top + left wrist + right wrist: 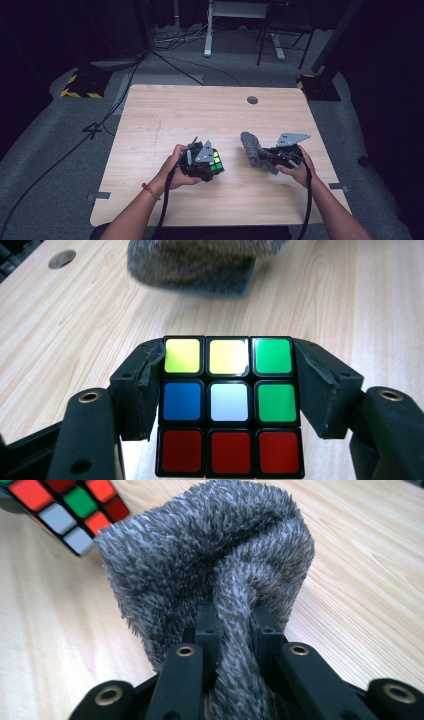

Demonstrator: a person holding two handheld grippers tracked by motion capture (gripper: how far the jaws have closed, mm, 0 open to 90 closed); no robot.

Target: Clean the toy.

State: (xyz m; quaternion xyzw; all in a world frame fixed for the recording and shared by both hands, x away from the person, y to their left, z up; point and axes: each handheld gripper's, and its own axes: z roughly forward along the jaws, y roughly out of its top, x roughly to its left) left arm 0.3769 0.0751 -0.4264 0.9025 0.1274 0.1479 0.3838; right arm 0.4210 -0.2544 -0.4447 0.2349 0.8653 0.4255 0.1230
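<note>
Puzzle cube (229, 405) sits clamped between my left tongs (202, 162) low over the wooden table (200, 115), my right tongs (280, 155) pinch a fuzzy grey cloth (210, 565) just beside it, and hard rubbing could twist the cube loose.

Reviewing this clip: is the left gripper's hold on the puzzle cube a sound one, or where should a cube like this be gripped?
Sound, I'd judge. The left gripper has its jaws on two opposite flat sides of the puzzle cube, at about mid height, coming in square to the face it looks along. Flat parallel sides give the pads full contact; corners or edges would likely slip. The grey fuzzy cloth in the right gripper stays clear.
</note>
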